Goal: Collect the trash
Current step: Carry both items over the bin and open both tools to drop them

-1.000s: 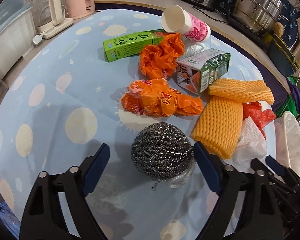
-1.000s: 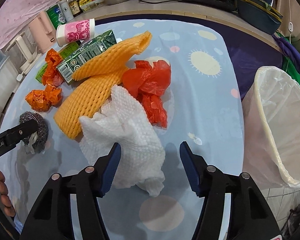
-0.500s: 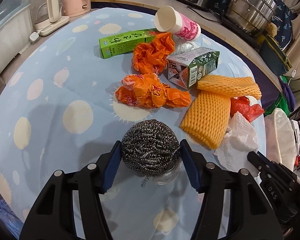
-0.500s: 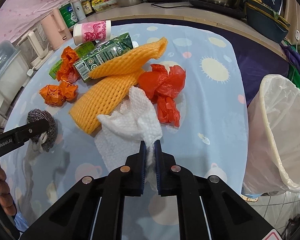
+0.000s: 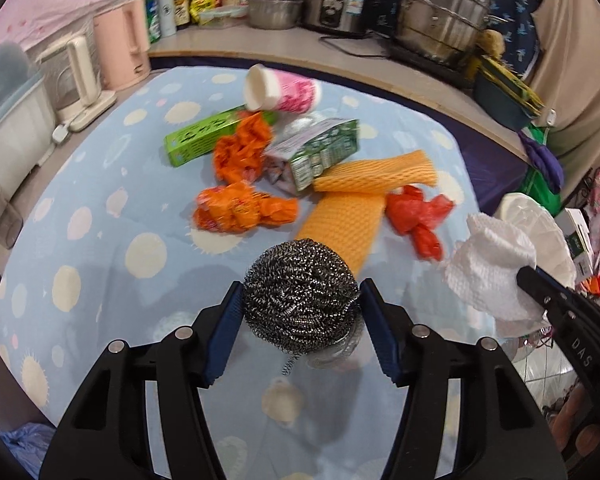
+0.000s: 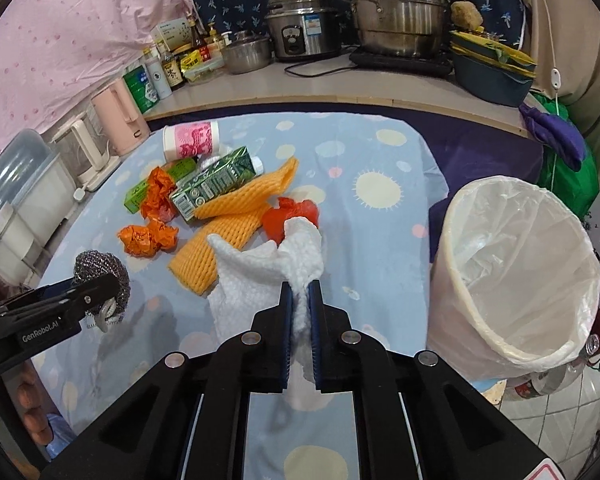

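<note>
The left gripper (image 5: 300, 312) clamped a steel wool scourer (image 5: 300, 288) between its blue pads, lifted above the near side of the spotted blue tablecloth (image 5: 100, 240). To its right, the right gripper (image 6: 300, 320) pinched a crumpled white paper towel (image 6: 268, 276) tight, beside the plastic-lined waste bin (image 6: 520, 264) at the right.
</note>
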A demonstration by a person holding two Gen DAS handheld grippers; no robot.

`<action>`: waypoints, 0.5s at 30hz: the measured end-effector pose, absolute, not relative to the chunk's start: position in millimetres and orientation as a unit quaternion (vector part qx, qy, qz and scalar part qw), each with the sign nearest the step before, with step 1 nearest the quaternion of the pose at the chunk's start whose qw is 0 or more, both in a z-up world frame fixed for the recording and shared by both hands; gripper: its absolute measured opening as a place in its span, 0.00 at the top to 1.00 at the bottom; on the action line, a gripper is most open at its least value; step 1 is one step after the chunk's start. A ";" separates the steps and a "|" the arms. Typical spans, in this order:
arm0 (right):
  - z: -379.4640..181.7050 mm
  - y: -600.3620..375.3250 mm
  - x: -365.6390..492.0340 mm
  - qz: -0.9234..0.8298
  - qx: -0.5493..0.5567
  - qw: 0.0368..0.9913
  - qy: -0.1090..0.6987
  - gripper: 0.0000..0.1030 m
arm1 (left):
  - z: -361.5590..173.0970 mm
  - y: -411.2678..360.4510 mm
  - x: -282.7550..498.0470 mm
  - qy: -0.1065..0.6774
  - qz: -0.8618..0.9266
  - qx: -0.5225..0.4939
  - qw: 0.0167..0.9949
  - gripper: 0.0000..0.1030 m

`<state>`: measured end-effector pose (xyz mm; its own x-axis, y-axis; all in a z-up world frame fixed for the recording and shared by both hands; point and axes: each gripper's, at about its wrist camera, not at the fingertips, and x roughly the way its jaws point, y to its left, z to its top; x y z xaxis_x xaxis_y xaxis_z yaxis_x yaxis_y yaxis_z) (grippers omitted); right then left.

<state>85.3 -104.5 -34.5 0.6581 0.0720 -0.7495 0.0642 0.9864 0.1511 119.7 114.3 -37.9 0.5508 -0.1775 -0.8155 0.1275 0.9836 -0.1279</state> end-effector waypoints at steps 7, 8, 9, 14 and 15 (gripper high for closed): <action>-7.8 -167.9 56.7 -0.069 0.112 0.919 0.371 0.92 | -13.4 57.4 109.8 0.441 -0.149 0.007 0.885 0.46; -6.3 -176.9 53.2 -0.080 0.116 0.919 0.367 0.92 | -9.8 45.8 108.7 0.437 -0.161 0.014 0.885 0.46; -4.9 -189.6 48.3 -0.096 0.122 0.919 0.363 0.92 | -6.9 35.6 107.0 0.434 -0.173 0.019 0.884 0.46; -5.9 -238.2 28.2 -0.154 0.146 0.913 0.349 0.92 | 5.0 -21.3 104.0 0.417 -0.230 0.047 0.878 0.46; -6.5 -248.8 24.7 -0.166 0.150 0.911 0.345 0.93 | 6.5 -32.3 104.2 0.415 -0.240 0.053 0.876 0.46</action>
